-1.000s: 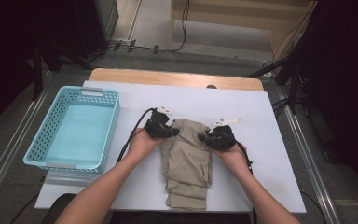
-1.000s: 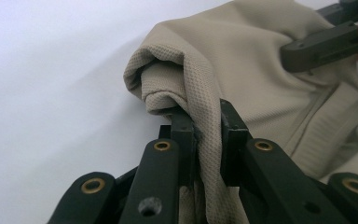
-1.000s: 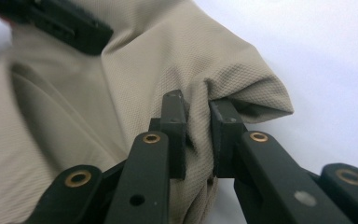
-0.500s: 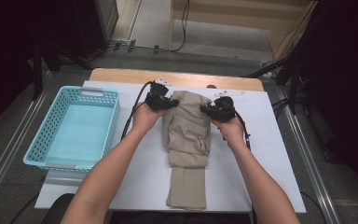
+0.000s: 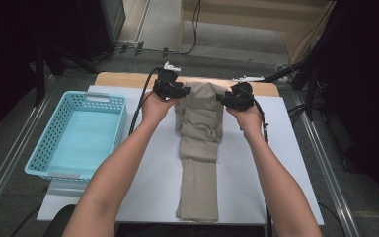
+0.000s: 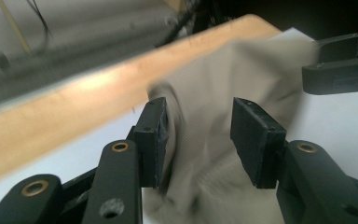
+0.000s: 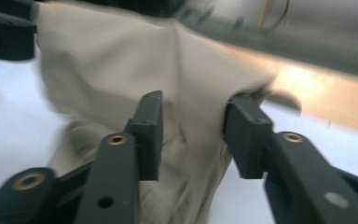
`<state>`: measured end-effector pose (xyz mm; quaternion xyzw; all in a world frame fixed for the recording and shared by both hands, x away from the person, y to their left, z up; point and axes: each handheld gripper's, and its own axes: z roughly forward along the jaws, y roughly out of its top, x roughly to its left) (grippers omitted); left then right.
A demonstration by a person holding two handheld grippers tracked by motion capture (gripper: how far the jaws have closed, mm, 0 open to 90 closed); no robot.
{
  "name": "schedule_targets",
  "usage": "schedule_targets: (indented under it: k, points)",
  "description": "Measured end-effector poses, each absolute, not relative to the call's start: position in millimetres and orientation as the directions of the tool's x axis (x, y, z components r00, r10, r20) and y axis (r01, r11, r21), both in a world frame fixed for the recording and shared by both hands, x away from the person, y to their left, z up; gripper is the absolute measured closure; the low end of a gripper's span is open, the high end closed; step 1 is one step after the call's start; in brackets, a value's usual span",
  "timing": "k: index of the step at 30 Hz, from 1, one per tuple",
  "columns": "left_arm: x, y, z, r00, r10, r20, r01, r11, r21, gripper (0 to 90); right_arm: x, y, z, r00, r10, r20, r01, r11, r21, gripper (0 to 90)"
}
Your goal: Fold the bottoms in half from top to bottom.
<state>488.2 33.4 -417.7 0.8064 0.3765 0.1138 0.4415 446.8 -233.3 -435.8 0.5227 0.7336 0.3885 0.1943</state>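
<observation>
1. Beige trousers are laid lengthwise on the white table; the long axis runs from the near edge to the far edge, with the far end bunched between the two grippers.
2. The left gripper is set at the left far corner of the cloth, the right gripper at the right far corner. Both are equally near; the fabric lies straight ahead of each set of jaws.
3. Left gripper: the jaws have just been opening. Cloth is seen between the pads; one pad is touched by a fold, the other stands clear. No clamp is judged.
4. Right gripper: the jaws have likewise just been opening. Fabric is draped in the gap, brushing the pads, not pinched.
5. The far end is judged to be released; a slight lift is seen there, the rest lies flat.
6. The next move is judged to hinge on the long axis: a fold toward the near end would need both corners regripped together.
7. A light blue basket is set left of the trousers, well apart, with nothing in it. It is nearer the left hand.
</observation>
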Motion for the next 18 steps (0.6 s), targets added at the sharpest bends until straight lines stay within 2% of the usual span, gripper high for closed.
schedule_targets:
  k: [9, 18]
  points:
    - [473.8, 44.9, -430.8, 0.708, 0.673, -0.216, 0.558, -0.346, 0.754, 53.3, 418.9, -242.4, -453.5, -0.419, 0.9, 0.117, 0.614, 0.187, 0.767, 50.5]
    - [447.7, 48.2, -437.5, 0.731, 0.635, -0.25, 0.573, -0.373, 0.73, 46.5, 378.2, -238.9, -461.4, -0.517, 0.849, 0.113, 0.599, 0.264, 0.756, 47.2]
